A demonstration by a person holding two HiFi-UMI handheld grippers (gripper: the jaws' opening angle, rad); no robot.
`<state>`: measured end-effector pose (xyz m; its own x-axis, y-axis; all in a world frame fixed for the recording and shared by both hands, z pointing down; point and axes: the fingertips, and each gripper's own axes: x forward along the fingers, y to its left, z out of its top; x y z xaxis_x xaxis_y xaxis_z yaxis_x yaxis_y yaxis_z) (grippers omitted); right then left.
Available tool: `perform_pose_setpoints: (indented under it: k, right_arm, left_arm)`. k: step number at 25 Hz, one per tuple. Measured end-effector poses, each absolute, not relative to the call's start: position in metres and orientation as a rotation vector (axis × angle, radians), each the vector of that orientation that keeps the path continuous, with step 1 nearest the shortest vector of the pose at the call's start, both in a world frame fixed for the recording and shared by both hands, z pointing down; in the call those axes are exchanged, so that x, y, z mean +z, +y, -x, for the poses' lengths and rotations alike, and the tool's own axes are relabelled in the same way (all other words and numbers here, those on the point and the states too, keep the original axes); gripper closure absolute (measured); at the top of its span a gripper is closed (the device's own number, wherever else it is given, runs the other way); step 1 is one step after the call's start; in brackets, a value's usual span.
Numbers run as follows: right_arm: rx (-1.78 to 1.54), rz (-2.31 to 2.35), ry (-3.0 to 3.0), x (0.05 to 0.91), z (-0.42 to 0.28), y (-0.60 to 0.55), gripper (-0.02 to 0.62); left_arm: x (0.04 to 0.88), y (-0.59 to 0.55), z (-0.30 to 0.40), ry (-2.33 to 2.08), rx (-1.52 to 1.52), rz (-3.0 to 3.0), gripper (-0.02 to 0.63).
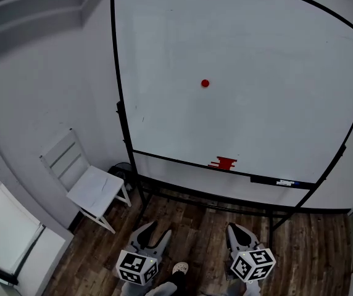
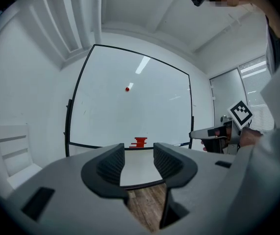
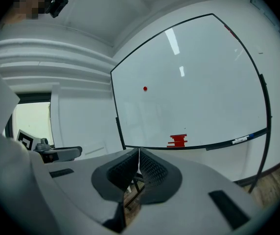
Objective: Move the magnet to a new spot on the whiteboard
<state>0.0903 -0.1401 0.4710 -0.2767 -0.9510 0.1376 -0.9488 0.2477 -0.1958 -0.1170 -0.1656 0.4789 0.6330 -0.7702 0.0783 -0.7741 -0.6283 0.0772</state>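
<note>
Head view: the red magnet [image 1: 205,83] sits on the whiteboard [image 1: 257,54], a little left of centre in its upper half. The left gripper [image 1: 157,232] and right gripper [image 1: 237,229] are low over the wooden floor, well apart from the board. A white chair [image 1: 87,180] stands at left.

Left gripper view: jaws apart, nothing between them; the magnet is far ahead.

Right gripper view: jaws together at the tips, empty.

Probably an office, whiteboard [image 1: 257,103], white chair [image 1: 93,189]
</note>
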Motion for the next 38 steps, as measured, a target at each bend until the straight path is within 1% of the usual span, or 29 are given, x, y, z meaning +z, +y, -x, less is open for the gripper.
perform_pose_setpoints:
  k: [20, 29, 38]
  right_arm:
    - [-0.415, 1.989, 2.41, 0.474, -0.12, -0.294, 0.567]
    - [-0.374, 2.047, 2.358, 0.472, -0.153, -0.355, 0.566]
    - [-0.282, 2.055, 2.384, 0.459, -0.163, -0.401, 0.566]
  left_arm:
    - [0.487, -0.341, 0.084, -1.193, 0.085, -2.76, 0.422]
    - [0.49, -0.414, 0.052, -1.131, 0.078, -2.806, 0.422]
    - [0.487, -0.464, 0.032, -1.088, 0.073, -2.846, 0.422]
